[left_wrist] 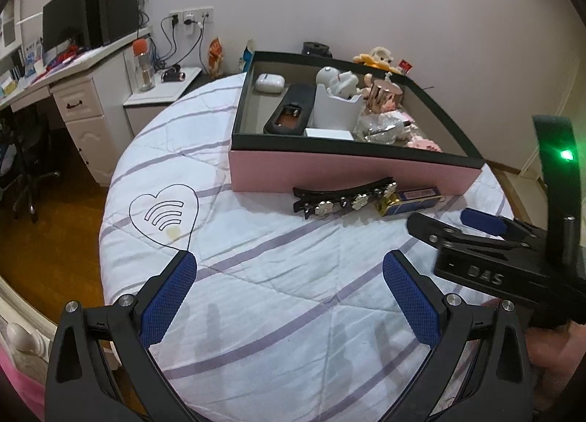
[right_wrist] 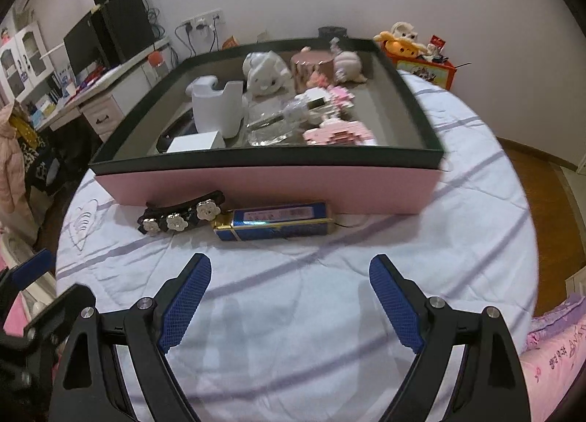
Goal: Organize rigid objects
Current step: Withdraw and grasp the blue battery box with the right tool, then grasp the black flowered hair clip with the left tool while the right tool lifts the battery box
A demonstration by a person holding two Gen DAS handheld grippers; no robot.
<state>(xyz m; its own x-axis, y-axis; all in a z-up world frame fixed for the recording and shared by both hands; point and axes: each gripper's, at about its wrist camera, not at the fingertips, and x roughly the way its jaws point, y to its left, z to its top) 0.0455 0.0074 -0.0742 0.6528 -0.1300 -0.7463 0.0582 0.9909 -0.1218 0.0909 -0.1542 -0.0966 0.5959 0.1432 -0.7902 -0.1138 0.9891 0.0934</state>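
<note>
A pink box [right_wrist: 271,187] with a dark rim is set on a white quilt [right_wrist: 293,312] crossed by purple stripes. Just in front of its near wall, a black hair clip [right_wrist: 181,215] with three pale flowers and a blue and gold lipstick-like tube [right_wrist: 273,222] are laid end to end, touching each other and close against the wall. The box is crowded with a white holder [right_wrist: 218,107], a plush toy [right_wrist: 265,72], a rose-gold cup [right_wrist: 311,68] and pink block pieces [right_wrist: 338,134]. Open quilt is left between the two items and both grippers. The right gripper [right_wrist: 289,297] is held spread wide with nothing between its pads, and the left gripper [left_wrist: 289,294] likewise. The quilt's edge falls away to a wooden floor [right_wrist: 549,202] at the right.
</note>
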